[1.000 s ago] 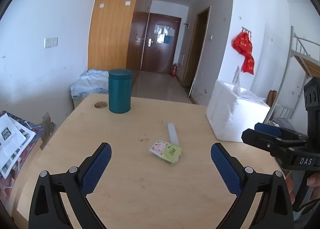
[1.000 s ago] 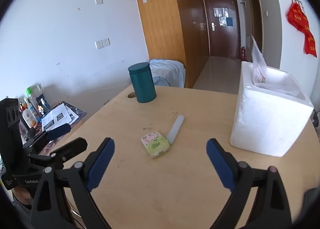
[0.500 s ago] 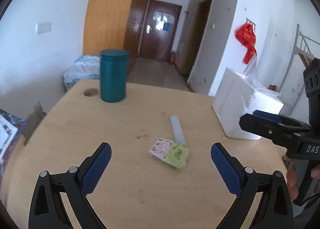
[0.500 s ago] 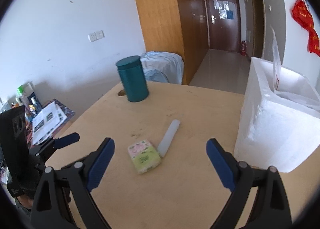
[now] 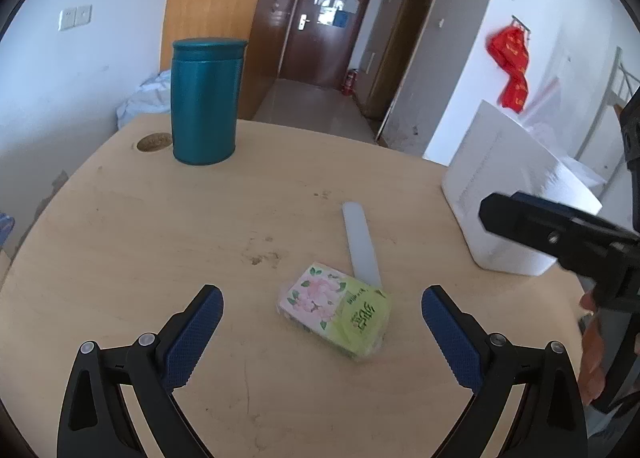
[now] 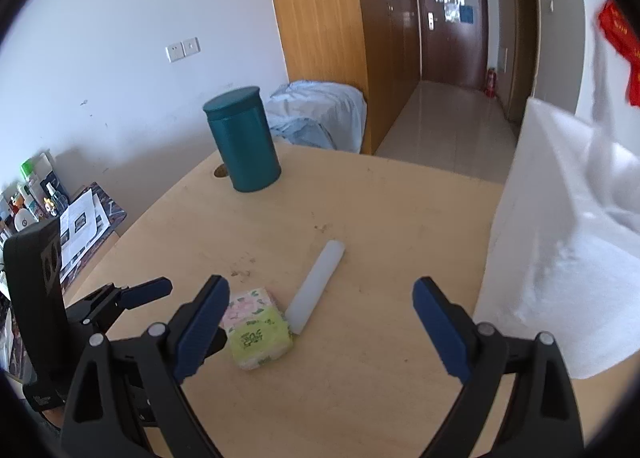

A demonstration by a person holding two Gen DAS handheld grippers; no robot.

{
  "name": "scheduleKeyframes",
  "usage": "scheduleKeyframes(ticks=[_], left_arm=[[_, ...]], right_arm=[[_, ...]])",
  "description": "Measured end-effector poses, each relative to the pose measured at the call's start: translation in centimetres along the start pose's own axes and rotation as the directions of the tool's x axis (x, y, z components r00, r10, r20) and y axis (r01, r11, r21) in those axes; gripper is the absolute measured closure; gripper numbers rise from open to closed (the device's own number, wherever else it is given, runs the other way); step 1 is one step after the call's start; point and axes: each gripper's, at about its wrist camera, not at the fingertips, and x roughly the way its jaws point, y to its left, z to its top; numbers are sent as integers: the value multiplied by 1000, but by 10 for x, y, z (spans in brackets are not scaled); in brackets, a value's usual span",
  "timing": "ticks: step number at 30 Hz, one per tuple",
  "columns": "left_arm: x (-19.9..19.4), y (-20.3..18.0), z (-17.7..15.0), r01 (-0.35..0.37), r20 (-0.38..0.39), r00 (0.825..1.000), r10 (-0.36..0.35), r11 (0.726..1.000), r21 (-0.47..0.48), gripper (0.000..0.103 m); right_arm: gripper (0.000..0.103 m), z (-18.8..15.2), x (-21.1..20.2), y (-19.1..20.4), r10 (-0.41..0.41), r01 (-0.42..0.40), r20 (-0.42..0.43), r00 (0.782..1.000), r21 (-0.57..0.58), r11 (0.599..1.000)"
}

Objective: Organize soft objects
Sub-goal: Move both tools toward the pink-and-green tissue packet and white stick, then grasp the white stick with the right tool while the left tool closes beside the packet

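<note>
Both tongs, left (image 5: 320, 310) and right (image 6: 320, 298), nearer tissue pack (image 5: 335, 309), wide; foam box (image 5: 516, 194) contents unclear.

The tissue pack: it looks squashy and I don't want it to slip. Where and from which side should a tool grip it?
Grip the tissue pack across its two long sides, near the middle, coming down from above. It lies flat on the table, and the left tool is open and already straddles it. Its far end looks tight against the white stick, so avoid that end.

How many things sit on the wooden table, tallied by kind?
Teal cylindrical lidded canister: 1
Soft floral pink-and-green tissue pack: 1
Pale flat translucent strip: 1
White foam box: 1
Total: 4
</note>
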Motion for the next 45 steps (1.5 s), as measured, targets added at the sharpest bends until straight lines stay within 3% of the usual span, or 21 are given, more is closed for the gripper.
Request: scheduleKeyframes(ticks=[11,26,31,39,45], left_arm=[[28,2,7,-37,-62,997,34,998,-50,7],[59,-6,4,-68,-160,985,62,997,-32,25],[63,-11,5,-93,-147,985,93,996,3,60],[60,-9,5,-82,-126,989,83,996,19,100],[58,-14,4,-30,-122,992,34,999,36,103]], right_arm=[[8,4,21,-23,1,0,-59,998,28,1000],[8,2,23,-24,16,-16,-37,999,-6,1000],[8,0,26,-24,19,-19,-42,999,-1,1000],[8,0,46,-19,8,-8,-87,996,-2,1000],[8,1,70,-19,-18,21,-139,990,23,1000]])
